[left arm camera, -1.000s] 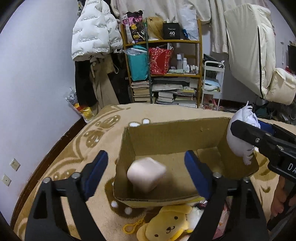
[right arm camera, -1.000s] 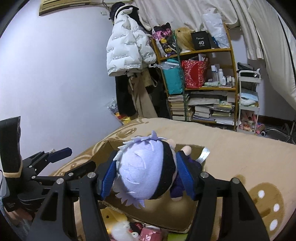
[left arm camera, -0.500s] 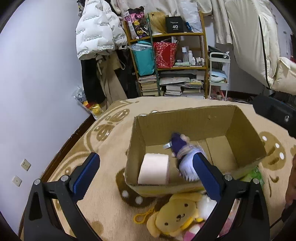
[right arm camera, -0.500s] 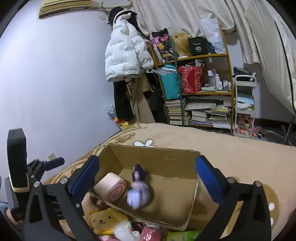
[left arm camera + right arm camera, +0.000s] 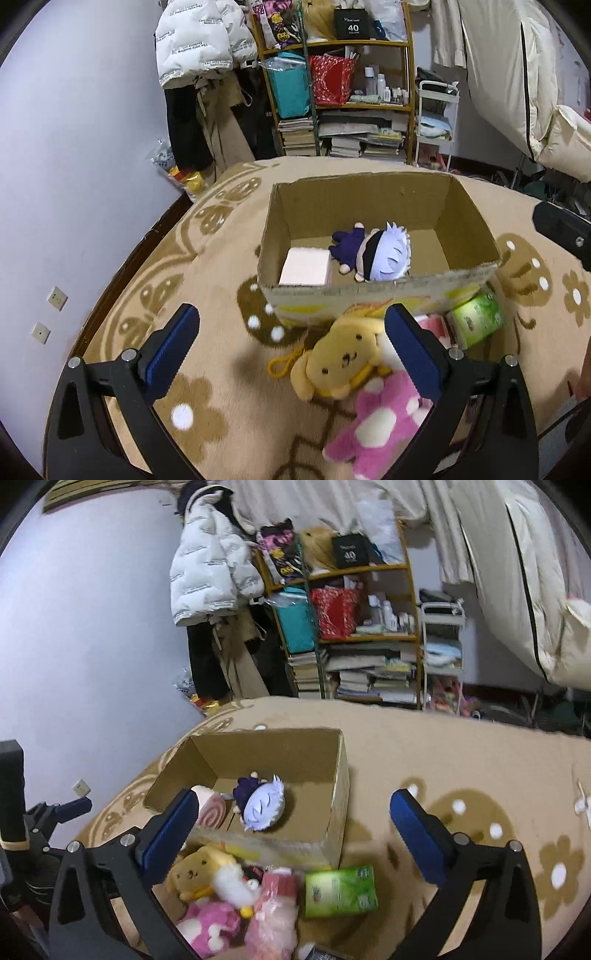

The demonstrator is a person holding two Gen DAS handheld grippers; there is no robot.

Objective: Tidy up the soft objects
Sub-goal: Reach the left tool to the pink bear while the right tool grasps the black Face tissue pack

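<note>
1. Cardboard box (image 5: 373, 206) stands open on a tan rug (image 5: 207, 266) patterned with brown flowers and white dots.
2. Inside it a white-haired plush doll (image 5: 380, 253) in dark purple clothes lies on its side on the box floor, just beside a pink swirl-roll plush (image 5: 306, 266) that sits in the near left corner; from the left wrist view the two look close to touching, though I cannot tell whether they do.
3. The left gripper (image 5: 291, 350) has its jaws spread wide, having just opened a little further, with nothing gripped; it hangs over the rug in front of the box.
4. The right gripper (image 5: 295, 825) also stands fully open, its jaws having just sprung apart, and holds nothing; the doll lies in the box beyond its blue pads.
5. Outside the box, against its near wall, lies a heap: a yellow dog plush (image 5: 340, 360) with a yellow loop cord, a pink spotted plush (image 5: 373, 424) touching it below, a fluffy pale pink toy (image 5: 275, 912), and a green tissue pack (image 5: 340, 890) on the rug just beside them.
6. A shelf unit (image 5: 343, 92) crowded with books, bags and bottles stands against the far wall, with a white puffer jacket (image 5: 199, 37) hanging to its left.
</note>
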